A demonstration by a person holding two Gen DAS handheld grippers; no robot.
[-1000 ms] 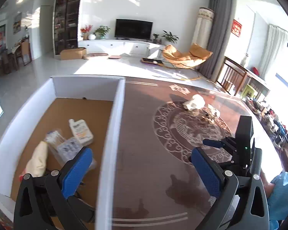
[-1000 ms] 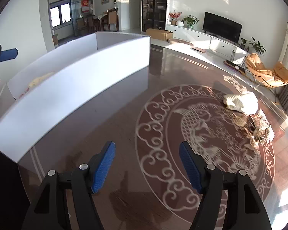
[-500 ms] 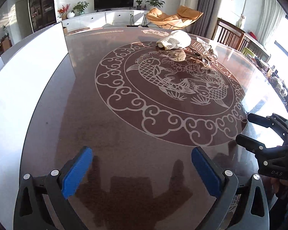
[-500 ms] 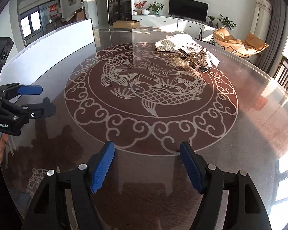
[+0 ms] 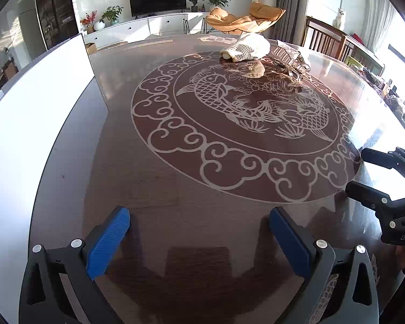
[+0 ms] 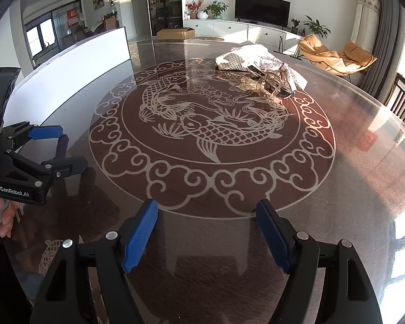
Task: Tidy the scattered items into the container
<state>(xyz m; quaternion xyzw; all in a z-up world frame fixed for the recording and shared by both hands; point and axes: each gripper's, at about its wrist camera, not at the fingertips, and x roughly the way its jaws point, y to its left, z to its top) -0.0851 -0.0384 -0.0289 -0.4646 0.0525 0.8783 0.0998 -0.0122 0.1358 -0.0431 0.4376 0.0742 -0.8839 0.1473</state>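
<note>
At the far side of the round table [image 5: 154,189] lie a white knitted cloth [image 5: 245,50] [image 6: 243,58] and, next to it, a clear plastic clip-like item [image 5: 291,62] [image 6: 270,83]. The white-walled container [image 5: 40,113] [image 6: 75,64] stands along the left edge; its inside is hidden. My left gripper [image 5: 199,216] [image 6: 67,148] hovers open over the near table top with nothing between its blue pads. My right gripper [image 6: 206,208] [image 5: 357,170] is open and empty too, beside the left one. Both are far from the items.
The glass table top bears a fish and cloud pattern [image 6: 210,132] and reflects the cloth. Wooden chairs [image 5: 326,40] stand at the far right rim. Beyond the table are orange loungers [image 6: 334,54], a TV cabinet [image 6: 229,28] and a cardboard box [image 6: 175,32] on the floor.
The left gripper came down from over the container, where several packets lay, to the near table top. The right view swung from the container wall to the table centre. Both are still since half a second.
</note>
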